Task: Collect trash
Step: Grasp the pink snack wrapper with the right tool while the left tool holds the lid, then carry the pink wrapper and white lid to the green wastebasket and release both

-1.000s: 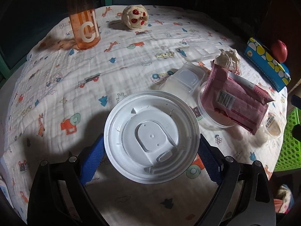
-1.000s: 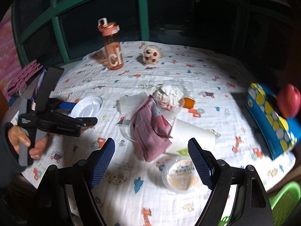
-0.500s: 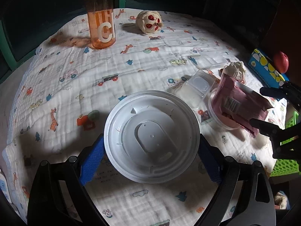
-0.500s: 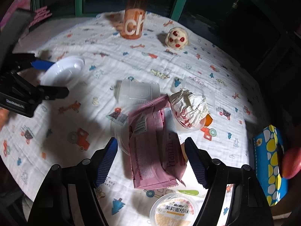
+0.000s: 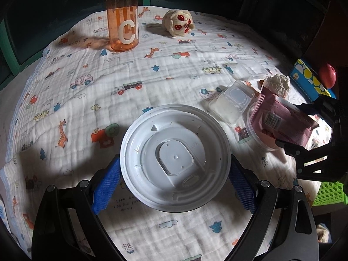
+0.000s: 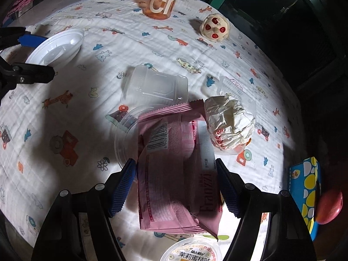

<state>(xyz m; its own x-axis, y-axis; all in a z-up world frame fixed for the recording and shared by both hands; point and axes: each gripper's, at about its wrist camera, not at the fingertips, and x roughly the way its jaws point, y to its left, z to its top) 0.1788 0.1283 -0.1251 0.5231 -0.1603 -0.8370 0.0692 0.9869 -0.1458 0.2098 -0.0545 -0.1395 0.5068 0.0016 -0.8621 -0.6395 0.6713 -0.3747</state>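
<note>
My left gripper is shut on a round white plastic lid and holds it above the cloth-covered table; it also shows in the right wrist view. My right gripper is open, with its blue pads on either side of a pink snack wrapper; I cannot tell whether they touch it. The wrapper lies over a clear round lid. A crumpled paper wrapper, a clear plastic box and a sealed dessert cup lie around it.
An orange water bottle and a cream toy with red spots stand at the far side. A blue and yellow box with a red ball sits at the right edge. A green basket is beside the table.
My right gripper has moved down and forward until its pads flank the pink wrapper. My left gripper has drifted back slightly with the white lid in it.
</note>
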